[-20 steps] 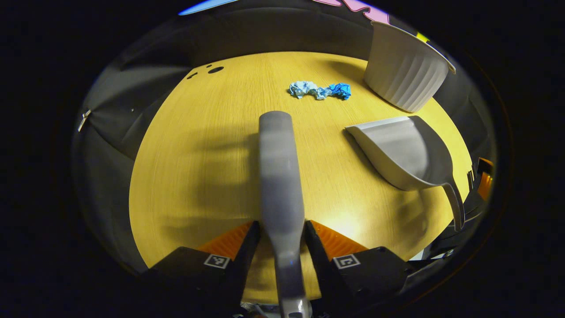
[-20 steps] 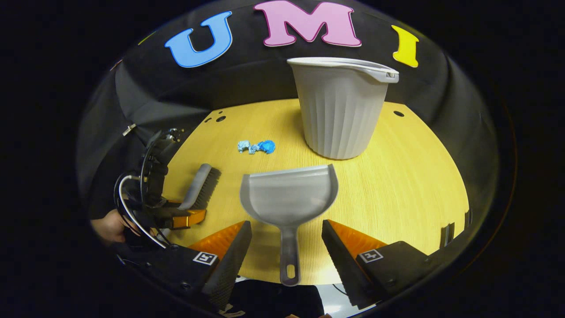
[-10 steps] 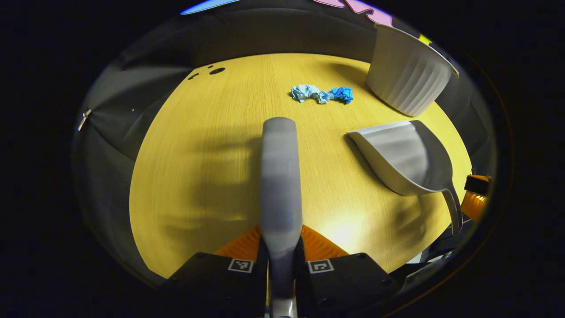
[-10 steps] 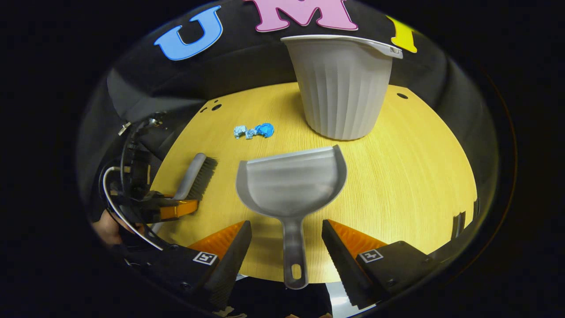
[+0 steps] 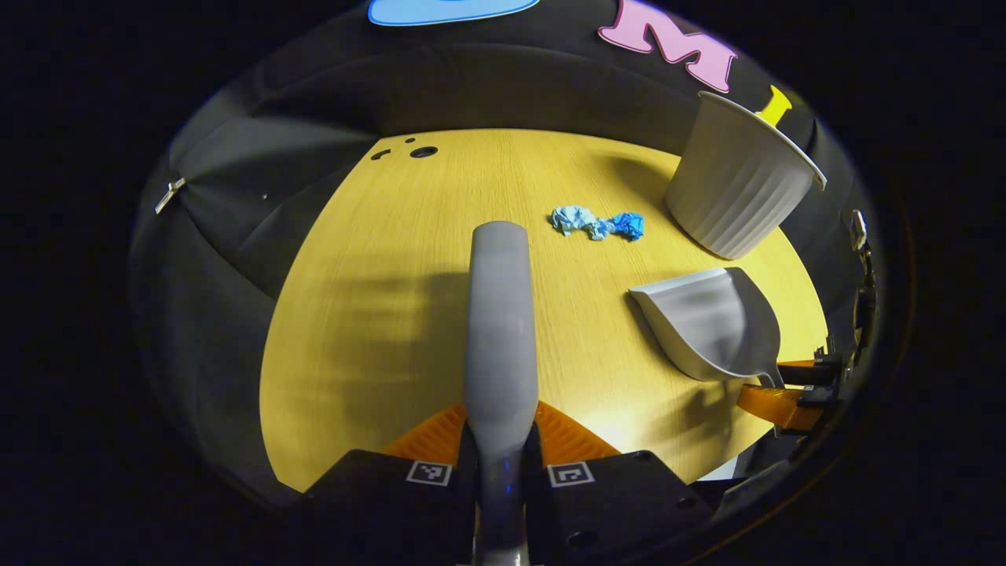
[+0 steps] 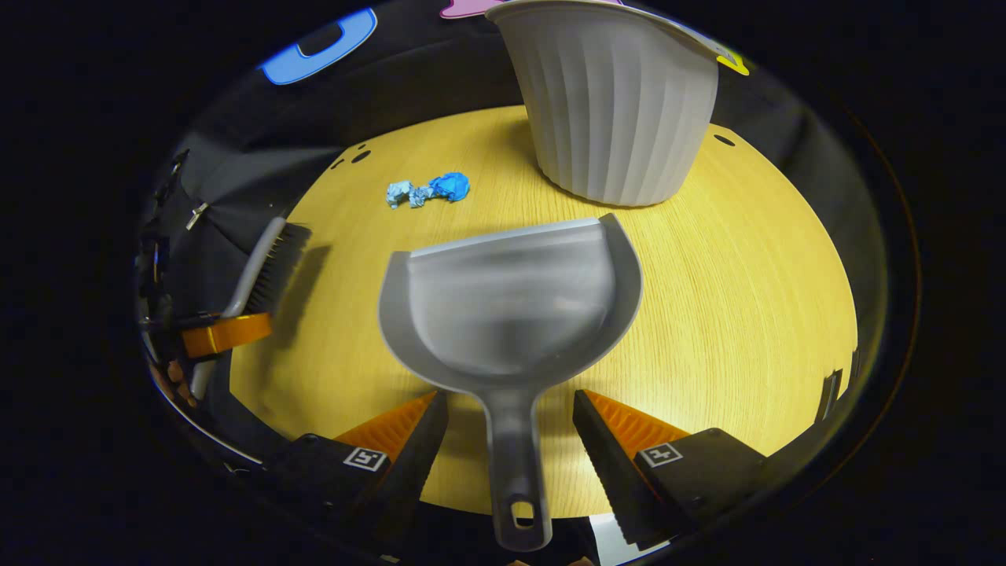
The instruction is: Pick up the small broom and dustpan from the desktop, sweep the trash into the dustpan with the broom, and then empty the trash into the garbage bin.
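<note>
My left gripper [image 5: 501, 442] is shut on the handle of the grey broom [image 5: 499, 314], which points straight ahead over the wooden table [image 5: 377, 314]. From the right gripper view the broom [image 6: 267, 267] hangs bristles down, casting a shadow on the table. The grey dustpan [image 6: 511, 306] lies flat, mouth toward the bin. Its handle runs between the fingers of my open right gripper [image 6: 511, 428], which do not touch it. Crumpled blue paper trash [image 6: 428, 190] [image 5: 597, 222] lies beyond the dustpan [image 5: 707, 322], left of the white ribbed bin [image 6: 621, 102] [image 5: 739, 189].
Cable holes [image 5: 423, 151] sit at the table's far left corner and another hole [image 6: 723, 141] is right of the bin. The black cloth wall closes the back and left. The table's near edge runs just under both grippers.
My left gripper shut on the broom handle, then rose and drew back with it. The right gripper moved forward and lower, bringing the dustpan handle between its open fingers.
</note>
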